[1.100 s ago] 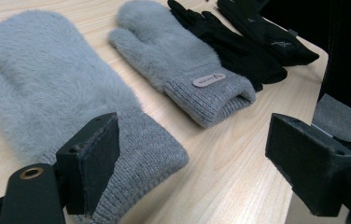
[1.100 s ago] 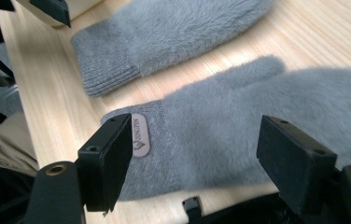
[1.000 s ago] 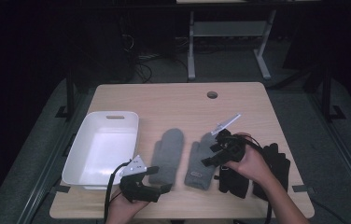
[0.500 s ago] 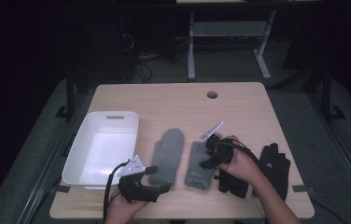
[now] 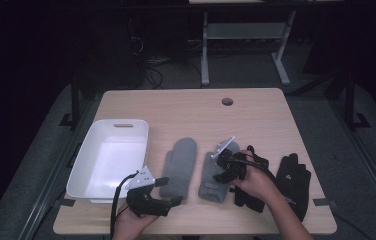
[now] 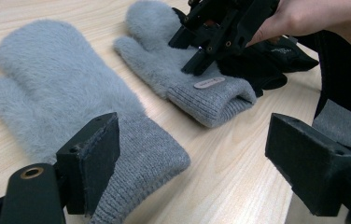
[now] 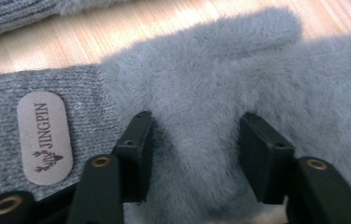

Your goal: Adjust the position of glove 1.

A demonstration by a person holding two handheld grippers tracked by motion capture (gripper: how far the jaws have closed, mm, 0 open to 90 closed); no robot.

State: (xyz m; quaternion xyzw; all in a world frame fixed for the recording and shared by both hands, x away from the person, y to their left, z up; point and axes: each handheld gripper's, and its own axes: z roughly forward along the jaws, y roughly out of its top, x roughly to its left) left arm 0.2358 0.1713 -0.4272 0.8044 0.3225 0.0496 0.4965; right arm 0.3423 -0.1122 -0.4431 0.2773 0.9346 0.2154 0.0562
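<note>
Near the counter's (image 5: 186,107) front edge, the right hand-held gripper (image 7: 194,154) straddles the right grey mitten (image 7: 239,93), jaws not yet closed; closing comes next. The left hand-held gripper (image 6: 192,163) waits wide open.

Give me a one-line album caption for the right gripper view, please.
Right tongs pressed down astride a fold of the fluffy grey mitten, beside its JINGPIN label.

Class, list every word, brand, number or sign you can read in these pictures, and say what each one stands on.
"JINGPIN", above a small antlered emblem: on the oval tag sewn to the knit cuff of the grey mitten that sits between the jaws of the right gripper.
The same tag in the left gripper view: too small to read.
White marks on the black glove in the high view: too blurred to read.
</note>
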